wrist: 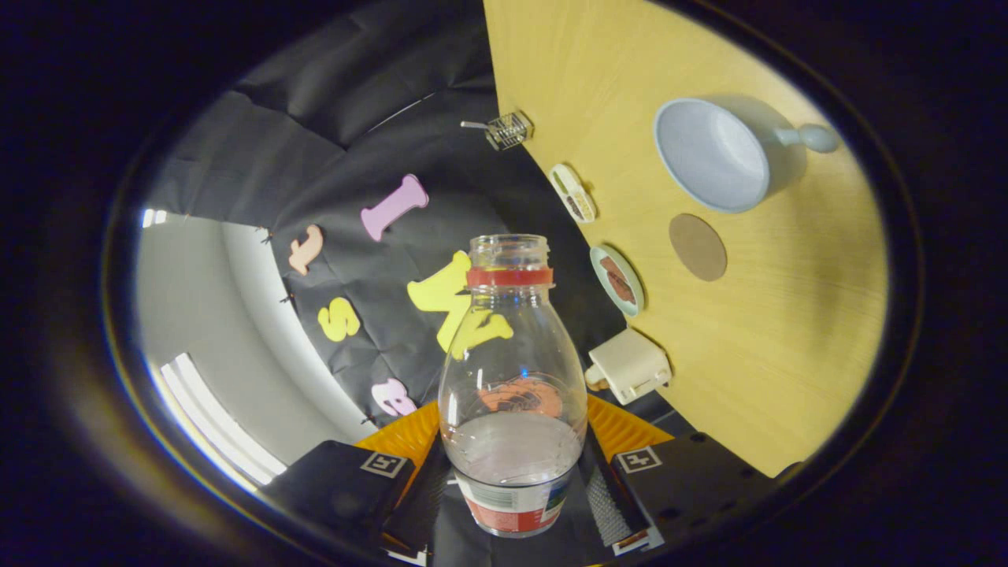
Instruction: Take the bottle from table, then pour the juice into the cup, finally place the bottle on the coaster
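Bottle (512, 378), uncapped, sits clamped between both fingers of the gripper (513, 480), lifted and tilted off the table (787, 354). Picking up looks done; pouring into the cup (713, 157) and setting it on the coaster (698, 246) remain.

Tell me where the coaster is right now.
In the gripper view, the round brown coaster lies bare on the wooden table, just beside the pale blue cup, beyond the bottle clamped between the fingers.
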